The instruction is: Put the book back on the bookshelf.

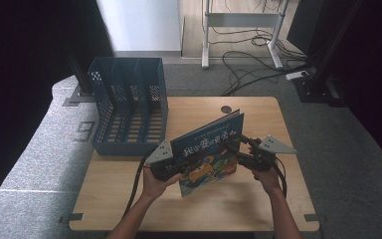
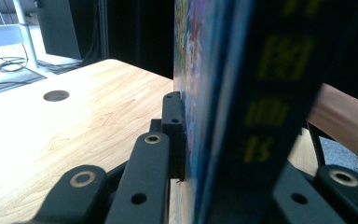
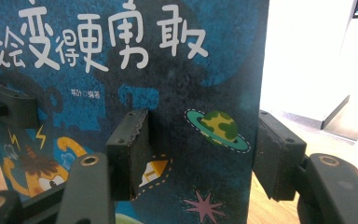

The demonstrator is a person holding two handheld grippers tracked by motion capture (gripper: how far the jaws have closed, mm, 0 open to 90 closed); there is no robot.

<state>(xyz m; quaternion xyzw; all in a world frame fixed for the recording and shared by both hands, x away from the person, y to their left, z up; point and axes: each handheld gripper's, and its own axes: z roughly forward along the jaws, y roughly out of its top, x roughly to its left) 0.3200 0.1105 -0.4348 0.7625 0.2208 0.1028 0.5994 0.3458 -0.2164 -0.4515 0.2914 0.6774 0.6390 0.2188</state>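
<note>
A dark blue picture book [image 1: 211,149] with white title characters stands tilted on edge above the wooden table [image 1: 124,199]. My left gripper [image 1: 171,164] is shut on its left edge; in the left gripper view the book [image 2: 233,116] runs edge-on between the jaws of that gripper [image 2: 214,140]. My right gripper [image 1: 241,155] is at the book's right side and stands open. In the right gripper view the cover [image 3: 177,70] faces me. One jaw of the right gripper [image 3: 196,149] is in front of the cover and the other is just past the book's right edge.
A blue perforated file organiser [image 1: 129,107] with several slots stands on the table's far left corner. A round cable hole [image 1: 226,109] lies at the far edge. Cables [image 1: 248,64] and a desk frame [image 1: 241,22] are on the floor beyond.
</note>
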